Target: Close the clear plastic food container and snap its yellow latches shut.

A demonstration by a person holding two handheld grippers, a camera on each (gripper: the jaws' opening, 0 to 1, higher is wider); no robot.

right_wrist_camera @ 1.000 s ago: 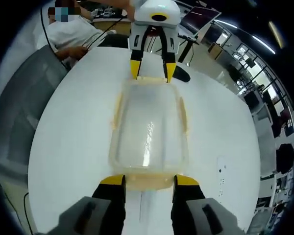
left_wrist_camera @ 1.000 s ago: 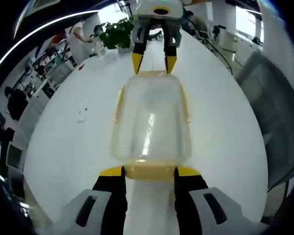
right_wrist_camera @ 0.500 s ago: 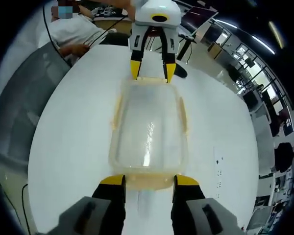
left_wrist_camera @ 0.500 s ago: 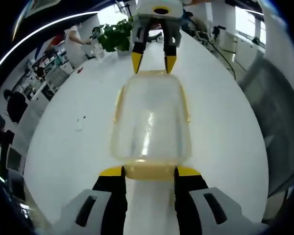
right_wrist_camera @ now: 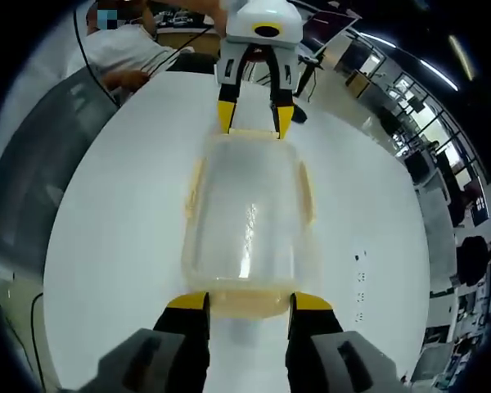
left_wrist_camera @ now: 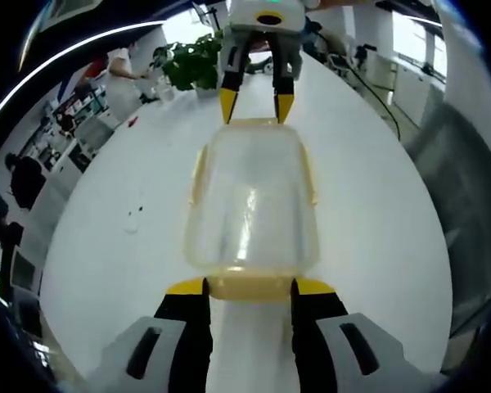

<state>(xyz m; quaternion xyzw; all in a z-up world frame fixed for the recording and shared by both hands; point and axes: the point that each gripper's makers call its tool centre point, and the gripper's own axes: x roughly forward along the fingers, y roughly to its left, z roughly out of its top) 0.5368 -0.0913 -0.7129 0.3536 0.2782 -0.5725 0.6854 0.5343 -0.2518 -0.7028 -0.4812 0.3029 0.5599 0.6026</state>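
The clear plastic container [left_wrist_camera: 252, 205] has its lid on and lies lengthwise between my two grippers over the white table [left_wrist_camera: 106, 246]. My left gripper [left_wrist_camera: 250, 286] is shut on the near short end, with its jaws on either side of a yellow latch [left_wrist_camera: 250, 289]. My right gripper [left_wrist_camera: 252, 106] holds the far end the same way. In the right gripper view the container [right_wrist_camera: 247, 213] runs from my right gripper [right_wrist_camera: 247, 301] to my left gripper [right_wrist_camera: 247, 119]. Yellow side latches [left_wrist_camera: 198, 176] lie flat along the long edges.
A potted plant [left_wrist_camera: 192, 57] stands at the table's far edge. A seated person [right_wrist_camera: 123, 53] and a grey chair [right_wrist_camera: 33, 164] are beyond the table's other side. Small dark marks [right_wrist_camera: 360, 278] dot the tabletop. Office desks lie further back.
The table and room have slid a little behind the container in both views. The container keeps its place between both grippers. Neither grip has changed.
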